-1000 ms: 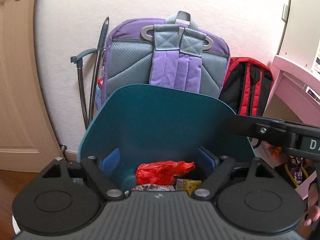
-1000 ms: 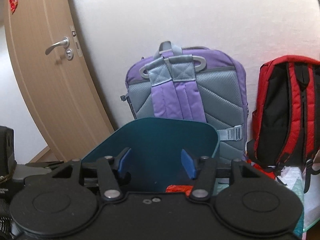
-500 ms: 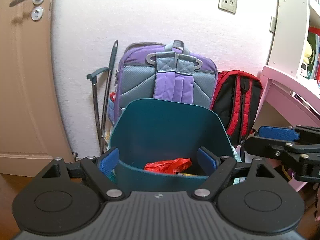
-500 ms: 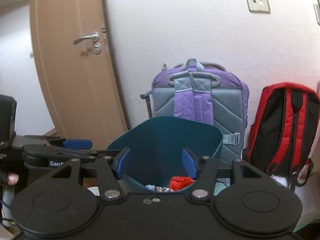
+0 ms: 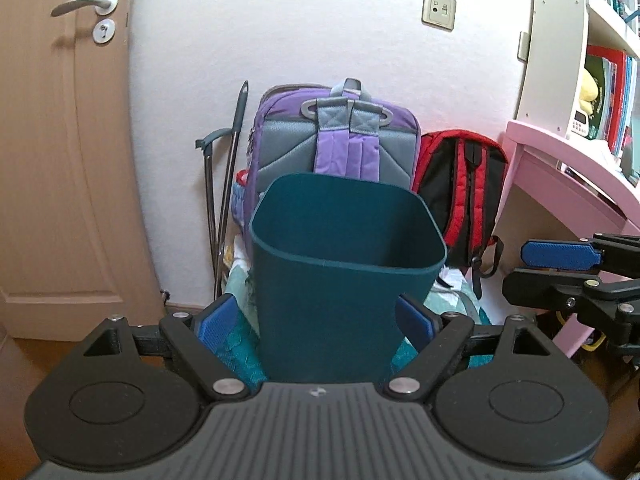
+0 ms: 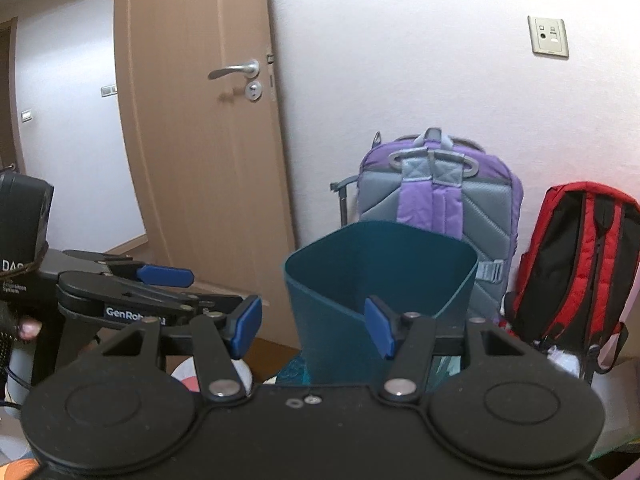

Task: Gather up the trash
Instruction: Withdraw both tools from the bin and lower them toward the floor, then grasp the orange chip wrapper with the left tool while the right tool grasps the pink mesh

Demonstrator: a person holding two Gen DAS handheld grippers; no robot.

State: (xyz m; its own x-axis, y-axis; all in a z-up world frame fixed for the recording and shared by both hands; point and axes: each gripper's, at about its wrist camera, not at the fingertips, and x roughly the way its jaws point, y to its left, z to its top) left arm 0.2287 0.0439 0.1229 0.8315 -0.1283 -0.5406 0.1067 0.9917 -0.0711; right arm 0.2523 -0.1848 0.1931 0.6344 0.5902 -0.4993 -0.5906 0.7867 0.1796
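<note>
A teal trash bin [image 5: 340,280] stands upright on the floor in front of a purple backpack; it also shows in the right wrist view [image 6: 372,292]. Its contents are hidden from this height. My left gripper [image 5: 316,326] is open and empty, with its blue pads either side of the bin's lower wall and back from it. My right gripper [image 6: 312,324] is open and empty, a little back and left of the bin. The right gripper also shows at the right edge of the left wrist view [image 5: 560,268], and the left gripper at the left of the right wrist view [image 6: 160,284].
A purple and grey backpack [image 5: 336,140] and a red and black backpack [image 5: 460,188] lean on the white wall. A wooden door [image 5: 60,140] is at the left, a pink desk [image 5: 568,176] with shelves at the right. A folded metal frame [image 5: 224,200] leans by the door.
Both grippers have pulled back and lower from the bin's mouth. The red wrapper and other trash inside the bin are no longer visible.
</note>
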